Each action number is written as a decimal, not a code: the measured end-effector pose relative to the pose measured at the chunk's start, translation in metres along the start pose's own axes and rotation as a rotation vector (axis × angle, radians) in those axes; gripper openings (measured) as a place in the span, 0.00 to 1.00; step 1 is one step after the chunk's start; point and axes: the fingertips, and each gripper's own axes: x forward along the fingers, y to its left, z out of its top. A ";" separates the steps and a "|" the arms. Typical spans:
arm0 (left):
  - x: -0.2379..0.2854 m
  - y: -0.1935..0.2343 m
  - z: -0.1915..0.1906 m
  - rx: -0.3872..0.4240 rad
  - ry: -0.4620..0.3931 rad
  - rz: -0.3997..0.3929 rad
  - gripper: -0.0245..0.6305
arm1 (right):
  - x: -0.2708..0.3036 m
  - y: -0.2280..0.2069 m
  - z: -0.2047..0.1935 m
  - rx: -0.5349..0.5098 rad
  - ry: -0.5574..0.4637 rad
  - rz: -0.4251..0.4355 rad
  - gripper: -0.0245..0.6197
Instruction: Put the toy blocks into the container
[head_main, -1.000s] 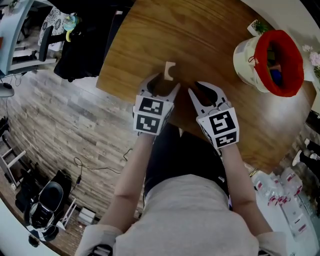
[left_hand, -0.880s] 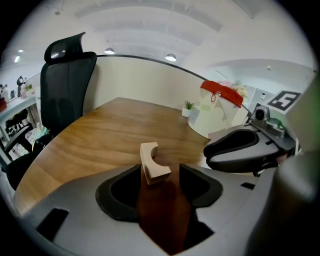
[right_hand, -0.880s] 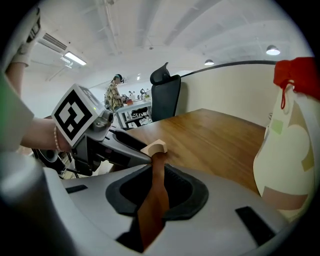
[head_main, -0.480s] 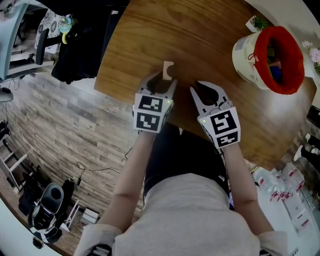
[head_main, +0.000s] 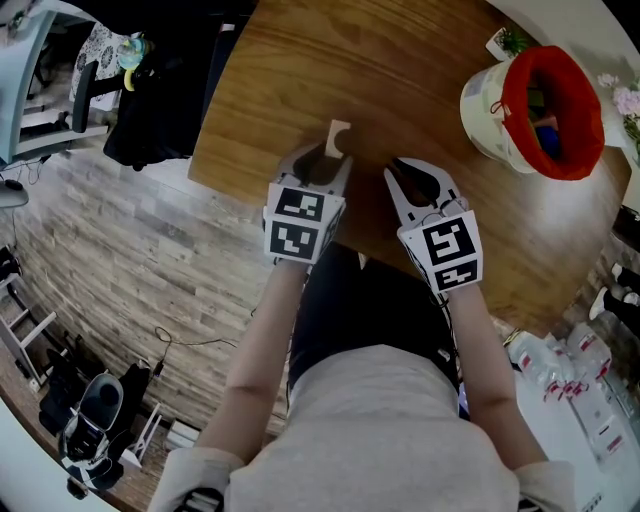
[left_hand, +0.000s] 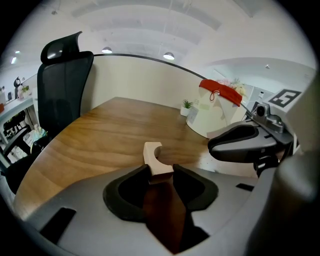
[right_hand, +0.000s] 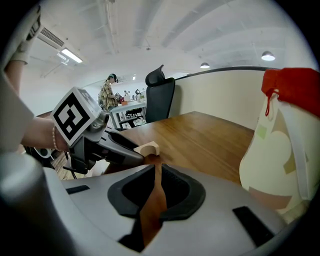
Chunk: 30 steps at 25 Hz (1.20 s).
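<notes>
A pale wooden arch block (head_main: 338, 136) stands on the round wooden table (head_main: 420, 60) near its front edge. My left gripper (head_main: 327, 160) has its jaws closing around the block's near end (left_hand: 152, 156), and both pads touch its sides. To its right my right gripper (head_main: 402, 172) hovers over the table, its jaws closing to a narrow slit with nothing between them (right_hand: 156, 162). The container (head_main: 485, 105), a cream bucket with a red lining, stands at the far right with coloured blocks inside.
A small potted plant (head_main: 512, 44) sits behind the bucket. A black office chair (left_hand: 65, 85) stands at the table's left side. The table's front edge runs just under both grippers, with wood floor below. A person (right_hand: 106, 93) stands far off.
The left jaws have narrowed around the arch block, from wide apart to touching it. The right jaws have drawn closer together. Both grippers stay in nearly the same place.
</notes>
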 end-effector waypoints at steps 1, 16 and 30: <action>-0.001 -0.001 0.002 0.003 -0.004 -0.002 0.30 | -0.002 -0.001 0.002 -0.001 -0.005 -0.005 0.12; -0.020 -0.037 0.035 0.086 -0.065 -0.043 0.30 | -0.051 -0.018 0.008 0.006 -0.076 -0.106 0.11; -0.038 -0.076 0.095 0.159 -0.169 -0.111 0.30 | -0.115 -0.055 0.042 0.033 -0.204 -0.272 0.11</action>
